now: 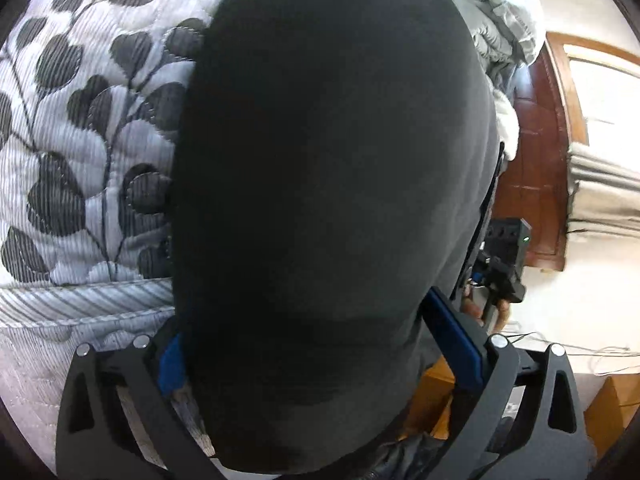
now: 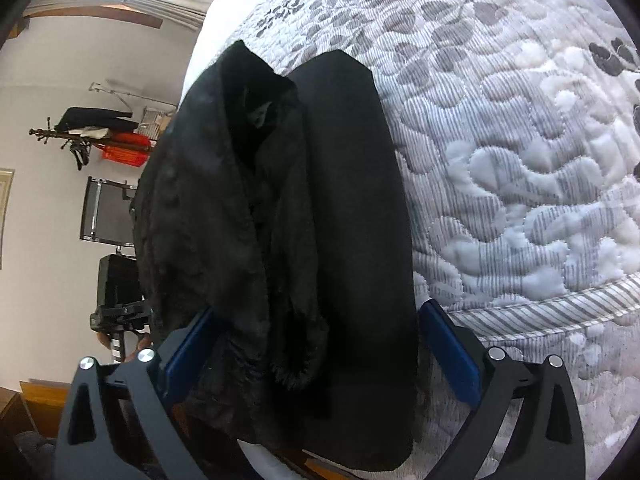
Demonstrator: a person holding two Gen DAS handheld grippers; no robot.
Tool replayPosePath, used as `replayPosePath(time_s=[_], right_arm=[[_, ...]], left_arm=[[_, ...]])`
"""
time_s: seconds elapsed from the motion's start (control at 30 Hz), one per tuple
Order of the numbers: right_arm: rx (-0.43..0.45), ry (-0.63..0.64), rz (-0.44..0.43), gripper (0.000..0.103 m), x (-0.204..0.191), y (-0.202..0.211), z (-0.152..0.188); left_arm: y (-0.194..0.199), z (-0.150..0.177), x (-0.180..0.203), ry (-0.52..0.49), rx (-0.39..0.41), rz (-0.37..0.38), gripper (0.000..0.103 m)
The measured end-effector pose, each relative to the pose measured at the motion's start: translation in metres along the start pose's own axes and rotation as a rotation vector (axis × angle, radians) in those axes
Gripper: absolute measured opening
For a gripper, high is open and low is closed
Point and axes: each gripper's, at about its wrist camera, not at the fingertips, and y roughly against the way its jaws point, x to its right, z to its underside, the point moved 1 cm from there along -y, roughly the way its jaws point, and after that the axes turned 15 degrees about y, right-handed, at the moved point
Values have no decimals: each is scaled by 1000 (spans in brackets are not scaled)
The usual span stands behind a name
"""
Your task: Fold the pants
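Bedroom: quilted mattress (image 2: 520,160) with grey leaf print, white walls, wooden door frame (image 1: 560,92) at the right of the left wrist view, coat stand (image 2: 80,136) with dark clothes and something red, plus a black chair (image 2: 106,208), at the left of the right wrist view. The black pants (image 2: 304,240) lie draped over the mattress edge, running from the bed surface down past the piped border toward both cameras. Right wrist view: two lengths of the fabric side by side, the left one rumpled with a fuzzy inner face showing, the right one smooth and flat. Right gripper (image 2: 320,354): blue-padded fingers (image 2: 452,360) spread wide, one on each side of the pants; the right pad looks just clear of the cloth edge, the left pad is at or against the rumpled edge, contact not certain. No pinch visible. Left wrist view: pants (image 1: 328,200) fill most of the frame, very close to the lens. Left gripper (image 1: 320,364): fingers also wide apart, fabric between them and overlapping the left blue pad (image 1: 172,364); cannot tell whether the pads press on it. The right gripper body (image 1: 504,268) and a bit of the person's hand (image 1: 476,308) show past the pants' right edge. Pale floor and light wooden furniture (image 1: 608,408) below.
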Motion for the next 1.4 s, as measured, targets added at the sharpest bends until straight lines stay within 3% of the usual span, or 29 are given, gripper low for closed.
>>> replayPosePath(time_s=[0.17,0.3,0.37,0.5,0.63,0.73,1.03,1.4], right_arm=[[-4,4,-7,100,2,-1,0],[9,16,-1,81,-3,0,0],[23,48,23,69,-10,2,-1],[62,99,53,46,-26,17,-1],[90,167,114,41,-51,26,-8],[118,201,131,39,-66,34,-13],[181,303,161,38,-100,58,-38],[202,342,166,38,-114,35,-130]], left_arm=[[-1,4,6,-6,2,-15,100],[2,13,13,0,56,-39,99],[5,16,19,-20,91,-57,92],[19,23,28,-61,132,-45,58],[26,22,33,-87,140,-27,33],[28,21,38,-92,162,-18,26],[56,16,73,-138,283,23,23],[91,-47,107,-165,396,-42,24]])
